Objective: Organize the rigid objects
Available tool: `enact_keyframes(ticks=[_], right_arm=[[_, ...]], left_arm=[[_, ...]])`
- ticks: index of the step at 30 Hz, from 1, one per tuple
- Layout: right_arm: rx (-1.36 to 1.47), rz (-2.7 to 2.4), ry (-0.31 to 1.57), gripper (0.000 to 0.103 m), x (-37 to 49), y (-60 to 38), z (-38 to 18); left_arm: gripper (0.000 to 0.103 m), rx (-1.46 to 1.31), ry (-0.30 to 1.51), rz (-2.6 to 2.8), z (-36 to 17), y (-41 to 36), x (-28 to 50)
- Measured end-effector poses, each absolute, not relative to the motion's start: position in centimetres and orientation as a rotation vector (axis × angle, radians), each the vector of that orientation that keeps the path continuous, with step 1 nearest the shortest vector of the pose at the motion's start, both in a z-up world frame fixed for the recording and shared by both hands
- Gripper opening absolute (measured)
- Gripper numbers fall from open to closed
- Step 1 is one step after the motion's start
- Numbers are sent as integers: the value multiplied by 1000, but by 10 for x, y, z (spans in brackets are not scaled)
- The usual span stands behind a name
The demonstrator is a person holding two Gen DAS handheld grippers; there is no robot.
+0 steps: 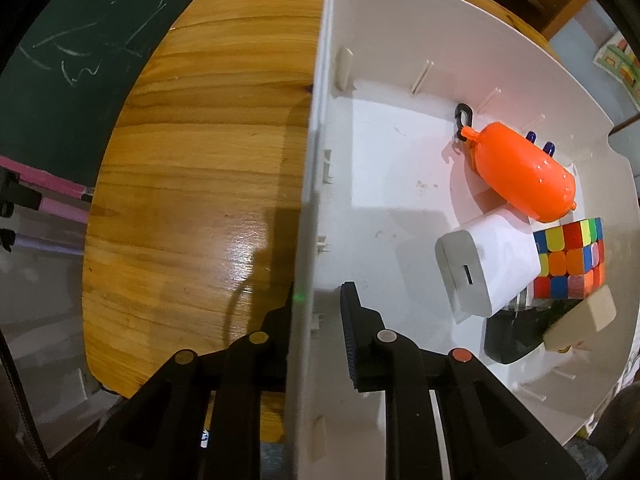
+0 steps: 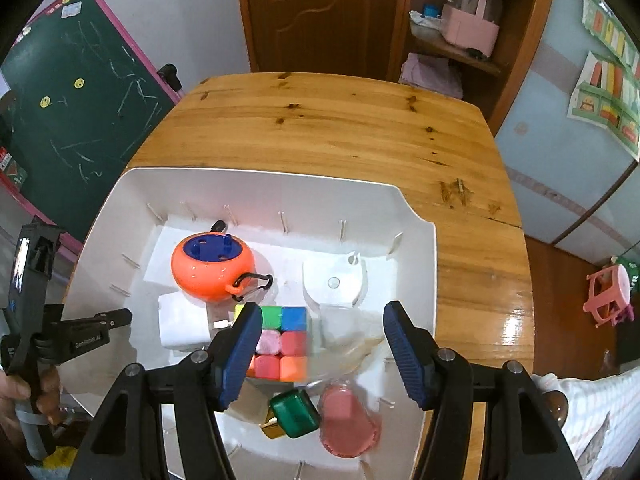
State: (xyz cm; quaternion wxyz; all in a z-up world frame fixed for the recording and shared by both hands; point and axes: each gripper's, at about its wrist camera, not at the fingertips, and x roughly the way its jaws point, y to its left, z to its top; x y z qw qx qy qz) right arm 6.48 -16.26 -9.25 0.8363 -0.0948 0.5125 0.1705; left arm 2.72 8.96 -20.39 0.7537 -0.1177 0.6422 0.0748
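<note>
Wooden table carries a white bin, with a green chalkboard leaning off to one side and a brown door beyond the far edge.

Left gripper points straight down over the bin's side wall. One finger sits outside the wall and the other inside, narrowly apart, and they pinch the wall between them. In the right wrist view this same gripper shows at the bin's left edge, held by a hand.

Right gripper hangs tilted down above the bin, its blue-padded fingers spread wide with nothing gripped. Between the fingers lies a colour cube, and beside it toward the right finger a clear, blurred plastic piece. Just nearer than the cube, close under the fingers, lie a green block with a gold base and a pink translucent piece, side by side. Beyond the left finger sits a white charger, and past it an orange pod with a blue top and a black clip. A white curved part lies farther out, ahead of the gap between the fingers. All of these rest inside the bin.
</note>
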Motion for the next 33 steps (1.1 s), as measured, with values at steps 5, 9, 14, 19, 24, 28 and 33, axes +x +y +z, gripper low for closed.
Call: enact_keyframes(ticks=[5, 9, 14, 19, 24, 28, 33], right_arm=[[-195, 359, 1070, 68, 63, -160, -93], [-191, 351, 1054, 68, 63, -159, -93], [-188, 350, 1009, 68, 59, -158, -92], [-158, 369, 1016, 68, 58, -157, -95], [-133, 375, 1031, 68, 57, -158, -98], [-110, 384, 1046, 68, 56, -159, -100], [-89, 397, 1066, 68, 52, -159, -105]], left_arm=[[20, -276, 1403, 157, -204, 90, 27], [20, -274, 1403, 152, -205, 91, 27], [20, -280, 1403, 150, -206, 93, 27], [20, -274, 1395, 152, -206, 94, 26], [20, -266, 1382, 158, -202, 92, 23], [20, -259, 1372, 162, -199, 91, 21], [20, -232, 1345, 189, -193, 86, 18]])
